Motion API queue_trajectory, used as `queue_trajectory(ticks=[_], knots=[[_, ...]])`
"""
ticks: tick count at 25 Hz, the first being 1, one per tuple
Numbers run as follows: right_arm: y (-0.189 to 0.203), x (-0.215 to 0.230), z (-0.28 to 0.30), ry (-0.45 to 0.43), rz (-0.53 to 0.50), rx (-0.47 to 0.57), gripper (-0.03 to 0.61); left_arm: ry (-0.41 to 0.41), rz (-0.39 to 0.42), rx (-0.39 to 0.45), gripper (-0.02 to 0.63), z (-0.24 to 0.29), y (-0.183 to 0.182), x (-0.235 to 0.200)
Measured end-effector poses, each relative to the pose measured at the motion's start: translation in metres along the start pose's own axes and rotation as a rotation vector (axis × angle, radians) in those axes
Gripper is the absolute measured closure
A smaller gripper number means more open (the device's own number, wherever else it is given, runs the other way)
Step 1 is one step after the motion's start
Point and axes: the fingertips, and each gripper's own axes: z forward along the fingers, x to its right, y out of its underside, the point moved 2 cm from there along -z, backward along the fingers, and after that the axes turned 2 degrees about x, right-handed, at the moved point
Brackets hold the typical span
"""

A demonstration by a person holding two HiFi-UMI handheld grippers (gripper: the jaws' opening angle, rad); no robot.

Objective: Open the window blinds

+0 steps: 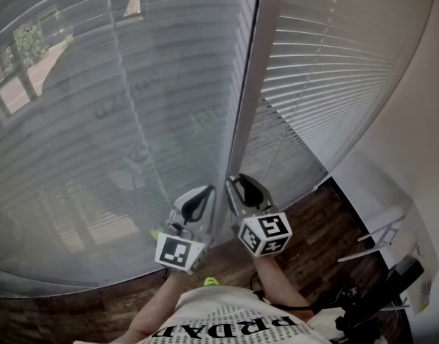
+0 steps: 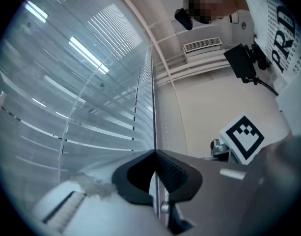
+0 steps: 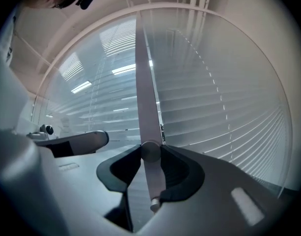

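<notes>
Two grippers sat side by side low in front of the person, both pointing away at the blinds (image 1: 97,120). These hung full length over the windows with their slats tilted mostly closed, though some of the outdoors showed through on the left. The right gripper (image 3: 151,154) had its jaws closed on the wand (image 3: 146,107), a slim pale rod hanging between the two sets of slats. Its pads pressed the rod from both sides just above its lower end. I judged the wand light, rigid and smooth, and probably hung loosely from above, so it could slip in a slack grip when twisted. A hold near the bottom looked sensible, since it allows turning about the rod's own axis with little sideways pull. The slats looked thin and easy to bend, and best left untouched. The left gripper (image 2: 154,154) was just beside the right one, tilted a little upward, its jaws brought together at the tips. A thin pale line ran between them, and I could not tell whether it was a cord or only the frame edge behind.
</notes>
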Motion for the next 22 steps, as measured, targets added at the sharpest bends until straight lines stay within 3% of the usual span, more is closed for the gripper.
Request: queue_trajectory(ticks=[5,15,18,22], knots=[[0.000,0.001,0.001,-0.003,0.073,0.007,0.446,0.002,0.001,-0.002,0.607,-0.001,-0.001,-0.002],[0.000,0.002,0.001,-0.028,0.030,-0.011,0.443,0.011,0.009,0.008,0.607,0.000,-0.004,-0.003],[-0.001,0.000,-0.003,-0.048,-0.144,-0.063,0.437,0.010,0.009,0.006,0.607,-0.002,-0.002,-0.002],[-0.007,-0.012,-0.004,-0.033,-0.608,-0.155,0.426,0.007,0.007,-0.009,0.607,-0.004,0.000,-0.002]])
